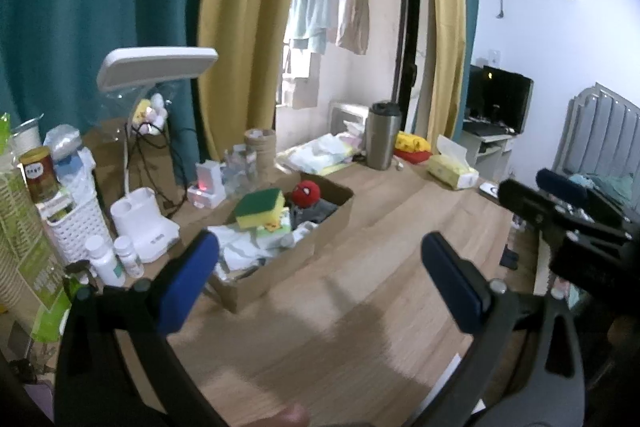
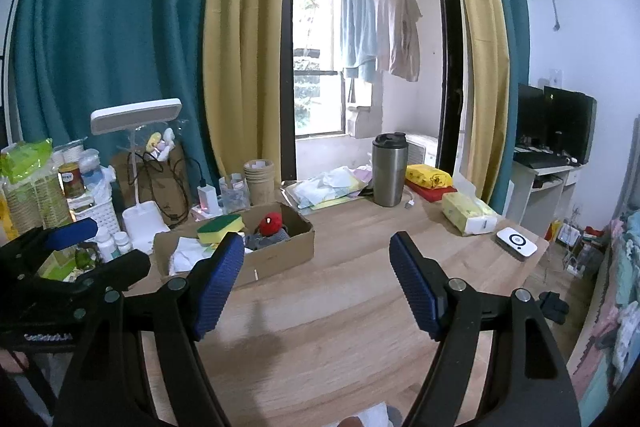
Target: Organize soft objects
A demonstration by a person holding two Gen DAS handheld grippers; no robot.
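Observation:
A cardboard box (image 1: 332, 223) (image 2: 296, 251) stands on the wooden table. It holds a green-and-yellow sponge (image 1: 260, 213) (image 2: 220, 227), a red spider-face plush (image 1: 306, 191) (image 2: 271, 223), dark striped cloth (image 2: 276, 235) and white cloths (image 1: 240, 251) (image 2: 188, 253). My left gripper (image 1: 320, 279) is open and empty, just in front of the box. My right gripper (image 2: 316, 287) is open and empty, nearer the table's front. Each gripper shows at the edge of the other's view, the right one (image 1: 560, 203) and the left one (image 2: 60, 251).
A desk lamp (image 1: 140, 227) (image 2: 136, 211), white basket (image 1: 80, 227), bottles (image 1: 116, 259), charger (image 2: 208, 201) and paper cups (image 2: 259, 181) crowd the left. At the back are folded cloths (image 2: 332, 189), a steel tumbler (image 2: 388, 169), yellow packet (image 2: 428, 179), tissue pack (image 2: 468, 213) and white device (image 2: 516, 243).

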